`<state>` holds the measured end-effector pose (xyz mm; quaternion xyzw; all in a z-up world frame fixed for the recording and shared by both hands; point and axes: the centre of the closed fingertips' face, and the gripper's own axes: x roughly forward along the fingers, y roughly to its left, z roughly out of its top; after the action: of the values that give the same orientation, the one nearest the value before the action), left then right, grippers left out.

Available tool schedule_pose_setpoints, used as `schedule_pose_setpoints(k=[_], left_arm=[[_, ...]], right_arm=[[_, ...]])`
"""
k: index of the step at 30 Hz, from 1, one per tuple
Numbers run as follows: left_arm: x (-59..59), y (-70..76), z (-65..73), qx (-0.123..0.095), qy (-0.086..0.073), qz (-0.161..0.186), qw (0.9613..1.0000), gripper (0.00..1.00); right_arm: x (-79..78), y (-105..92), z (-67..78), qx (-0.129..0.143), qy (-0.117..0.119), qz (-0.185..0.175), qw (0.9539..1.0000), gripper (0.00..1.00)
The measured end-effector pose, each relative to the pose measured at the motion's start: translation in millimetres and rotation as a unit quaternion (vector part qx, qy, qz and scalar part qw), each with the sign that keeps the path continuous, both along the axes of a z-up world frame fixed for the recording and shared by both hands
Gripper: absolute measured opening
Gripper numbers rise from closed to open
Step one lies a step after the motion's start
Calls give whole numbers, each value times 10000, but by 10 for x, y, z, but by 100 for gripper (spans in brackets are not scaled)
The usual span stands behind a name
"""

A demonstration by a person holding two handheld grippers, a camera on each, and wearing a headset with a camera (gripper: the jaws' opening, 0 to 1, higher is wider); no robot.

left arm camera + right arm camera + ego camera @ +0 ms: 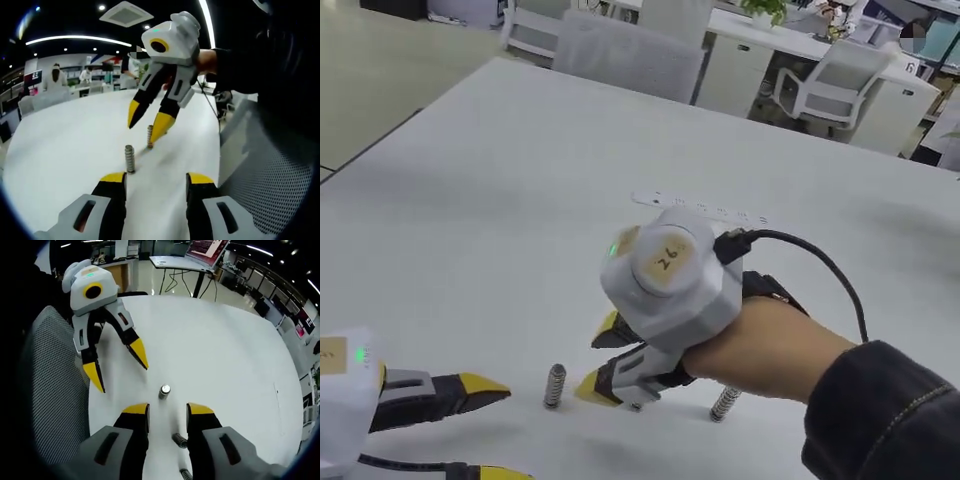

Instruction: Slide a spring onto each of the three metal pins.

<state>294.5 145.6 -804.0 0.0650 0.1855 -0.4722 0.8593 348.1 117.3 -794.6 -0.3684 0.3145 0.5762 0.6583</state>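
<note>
Three coiled metal springs stand upright in a row near the front of the white table (520,180). One spring (555,385) stands between the two grippers, also seen as spring (130,159) and spring (164,390). A second spring (725,403) stands under the person's hand. The right gripper (597,358) hovers open just right of the first spring, its jaws empty; from its own camera the right gripper (168,409) looks down on the row. The left gripper (495,428) is open at the bottom left, and the left gripper (157,178) faces the springs.
A flat white strip (700,208) lies on the table beyond the right gripper. A black cable (820,260) trails from that gripper. White chairs (830,80) and desks stand past the table's far edge. A mesh chair back (55,390) is close behind.
</note>
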Motion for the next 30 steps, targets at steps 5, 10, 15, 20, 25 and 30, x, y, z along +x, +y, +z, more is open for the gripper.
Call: schedule_pose_setpoints(k=[5, 10, 15, 20, 25, 30], left_arm=[[11, -8, 6, 5, -7, 1, 10000, 42], [25, -10, 15, 8, -23, 13, 10000, 42], [35, -14, 21, 17, -34, 30, 10000, 43], [43, -16, 31, 32, -51, 50, 10000, 43], [51, -14, 37, 48, -64, 72, 9999, 44], [56, -31, 40, 74, -73, 67, 9999, 44]], right_arm=[[8, -63, 24, 118, -10, -130, 9998, 28], [38, -177, 65, 213, -70, -285, 9993, 28], [56, -274, 106, 316, -112, -422, 9986, 29], [45, -362, 99, 376, -143, -524, 9978, 29], [30, -457, 83, 445, -146, -628, 9969, 30], [50, -536, 117, 560, -194, -761, 9953, 31]])
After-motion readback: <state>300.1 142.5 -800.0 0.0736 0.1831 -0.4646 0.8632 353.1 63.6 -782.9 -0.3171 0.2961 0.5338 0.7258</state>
